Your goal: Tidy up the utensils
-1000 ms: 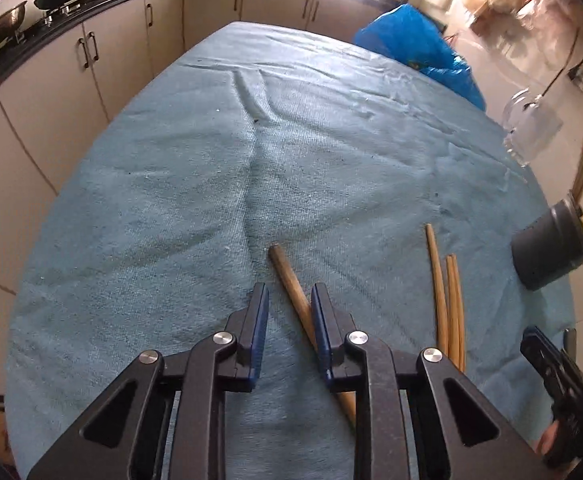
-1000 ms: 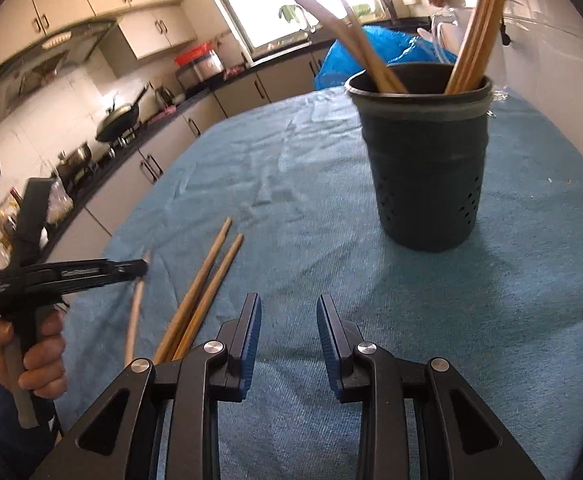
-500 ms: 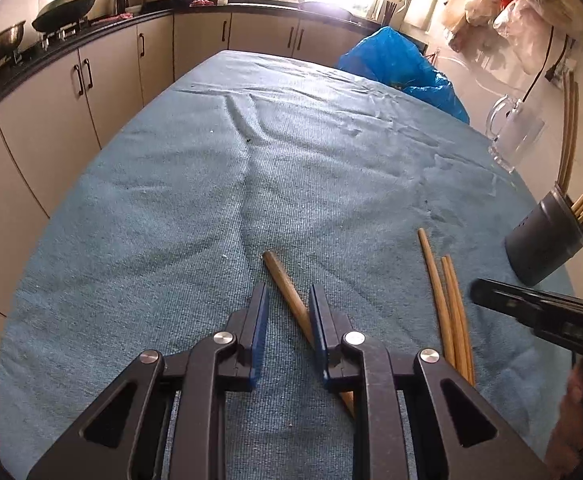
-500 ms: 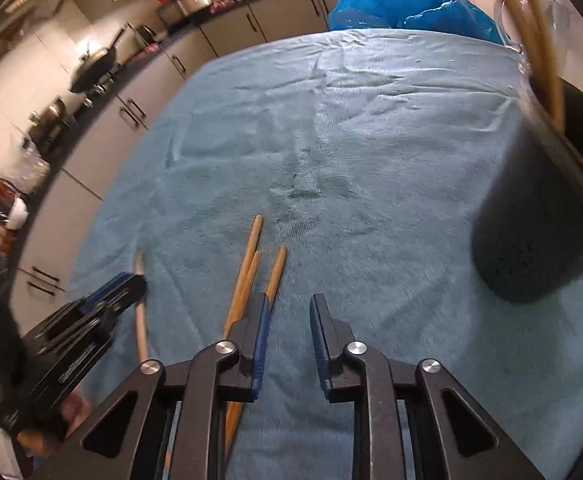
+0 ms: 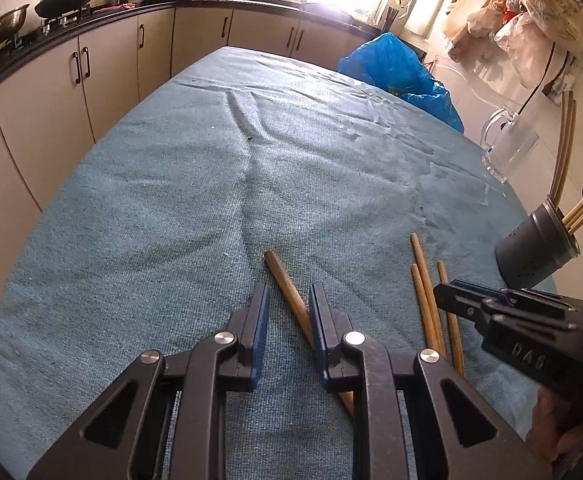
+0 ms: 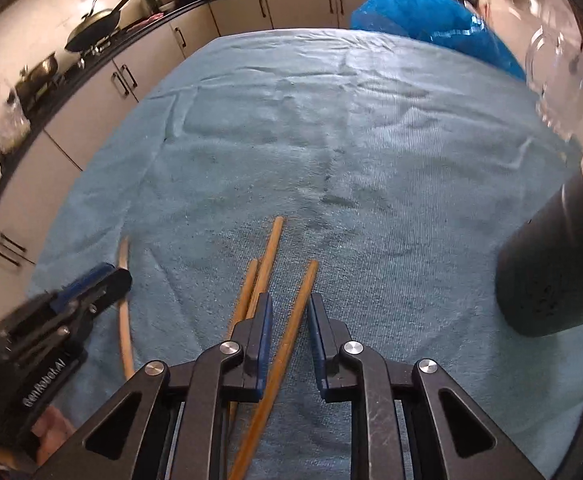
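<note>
Since the earlier frames, the right hand-held gripper is being seen brought low over the loose wooden sticks, away from the dark utensil holder it faced a moment ago, and it is now being shown at the right edge of the left wrist view. Its jaws are being held apart, straddling one thin wooden stick that is lying on the blue cloth-covered tabletop; whether the pads are touching it cannot be told. Two more thin sticks are being passed just to the left of the left jaw, lying side by side. The left hand-held gripper is likewise being held released, with the thicker wooden handle running slantwise between its fingers and lying on the cloth. The holder is being seen upright near the tabletop's right edge, with several wooden utensils standing in it. A clear glass mug is being shown beyond it, and a blue plastic bag at the far edge.
</note>
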Demonstrator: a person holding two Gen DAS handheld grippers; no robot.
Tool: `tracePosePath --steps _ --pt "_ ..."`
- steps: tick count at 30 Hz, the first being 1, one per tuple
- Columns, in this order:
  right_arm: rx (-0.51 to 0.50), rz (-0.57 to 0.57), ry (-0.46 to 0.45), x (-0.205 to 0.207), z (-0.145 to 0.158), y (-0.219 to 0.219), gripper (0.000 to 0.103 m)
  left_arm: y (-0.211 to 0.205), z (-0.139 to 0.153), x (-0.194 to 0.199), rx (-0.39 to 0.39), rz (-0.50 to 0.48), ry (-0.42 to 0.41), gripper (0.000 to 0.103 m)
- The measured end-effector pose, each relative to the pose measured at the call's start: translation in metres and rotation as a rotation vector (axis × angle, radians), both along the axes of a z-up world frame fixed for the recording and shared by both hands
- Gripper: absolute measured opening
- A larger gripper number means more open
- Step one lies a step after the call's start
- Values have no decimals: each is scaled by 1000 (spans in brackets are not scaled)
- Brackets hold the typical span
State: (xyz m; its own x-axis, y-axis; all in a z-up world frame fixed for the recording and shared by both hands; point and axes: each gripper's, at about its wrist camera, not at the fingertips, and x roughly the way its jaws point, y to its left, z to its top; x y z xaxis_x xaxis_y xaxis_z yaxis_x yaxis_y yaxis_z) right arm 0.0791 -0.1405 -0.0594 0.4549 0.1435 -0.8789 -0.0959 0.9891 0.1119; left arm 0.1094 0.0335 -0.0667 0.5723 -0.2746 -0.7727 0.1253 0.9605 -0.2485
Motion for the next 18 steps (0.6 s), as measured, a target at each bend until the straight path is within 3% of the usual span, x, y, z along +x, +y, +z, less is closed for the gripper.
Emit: tracePosePath --steps 3,8,12,14,18 --pt "-30 -21 0 0 0 -7 8 1 0 0 -4 2 0 20" --pt "-27 -38 10 0 1 -16 7 0 0 -1 7 4 -3 20" --pt "126 133 26 -15 -1 24 6 1 0 0 1 5 -1 20" --pt "139 111 28 -17 -1 19 6 1 0 0 0 5 -1 20" --pt "62 -49 5 -15 0 -24 6 -2 0 -1 21 5 -6 16"
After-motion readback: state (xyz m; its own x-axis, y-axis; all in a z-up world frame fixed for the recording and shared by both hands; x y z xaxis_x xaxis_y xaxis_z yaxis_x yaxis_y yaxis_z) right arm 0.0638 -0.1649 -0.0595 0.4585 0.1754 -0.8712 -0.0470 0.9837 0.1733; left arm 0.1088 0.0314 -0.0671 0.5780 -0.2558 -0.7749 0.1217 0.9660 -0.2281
